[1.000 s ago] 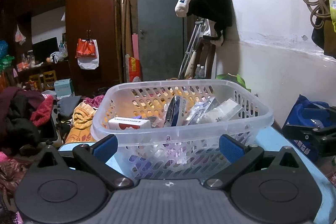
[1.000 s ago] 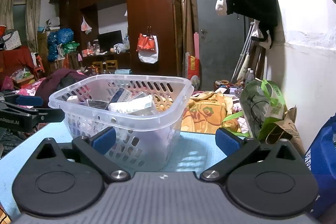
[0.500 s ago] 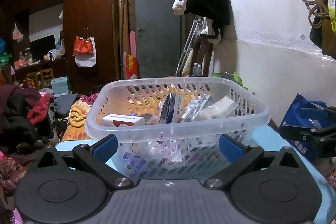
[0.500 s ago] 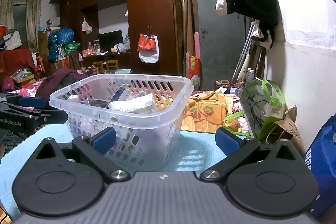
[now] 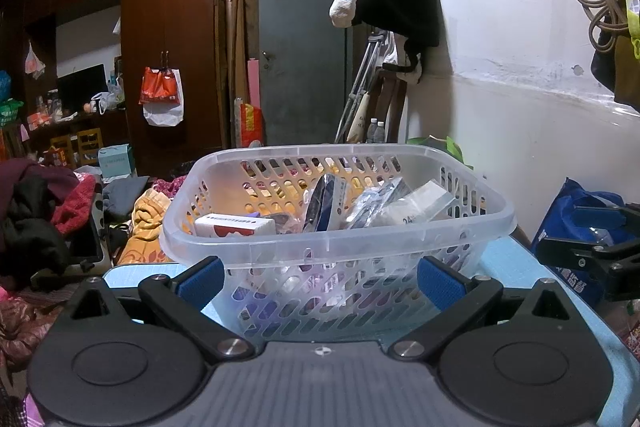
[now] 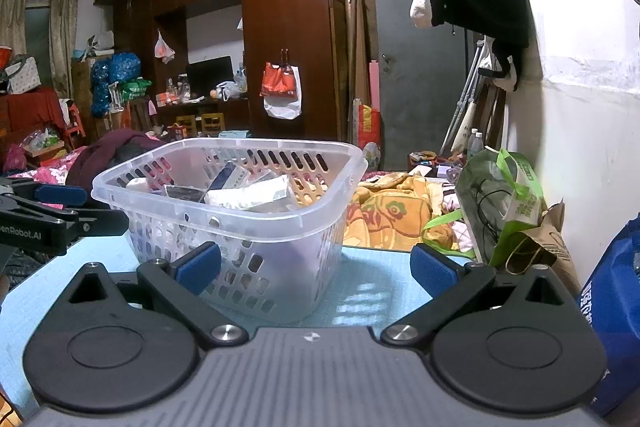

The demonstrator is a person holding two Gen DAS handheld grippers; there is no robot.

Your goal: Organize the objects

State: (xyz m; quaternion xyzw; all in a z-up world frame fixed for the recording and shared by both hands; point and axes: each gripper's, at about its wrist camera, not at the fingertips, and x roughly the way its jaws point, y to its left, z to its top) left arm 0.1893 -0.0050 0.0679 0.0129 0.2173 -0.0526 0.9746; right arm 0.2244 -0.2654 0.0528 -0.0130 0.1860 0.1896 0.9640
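Observation:
A clear plastic slotted basket (image 5: pixel 336 247) stands on the light blue table (image 5: pixel 504 259), holding several small boxes and packets, such as a white and red box (image 5: pixel 234 225) and a white packet (image 5: pixel 416 207). My left gripper (image 5: pixel 318 281) is open and empty, low at the basket's near wall. The basket also shows in the right wrist view (image 6: pixel 240 223), left of centre. My right gripper (image 6: pixel 316 269) is open and empty, to the basket's right. The other gripper shows at each view's edge: the right one (image 5: pixel 592 251), the left one (image 6: pixel 48 223).
A blue bag (image 5: pixel 576 227) sits at the table's right edge by the white wall. A green bag (image 6: pixel 508 195) and a brown paper bag (image 6: pixel 536 243) stand beyond the table's far right. Clothes and a yellow blanket (image 6: pixel 392 215) lie beyond the table.
The left wrist view has shifted slightly, so the basket sits a little further left in it. The right wrist view is almost unchanged. Both grippers stay open.

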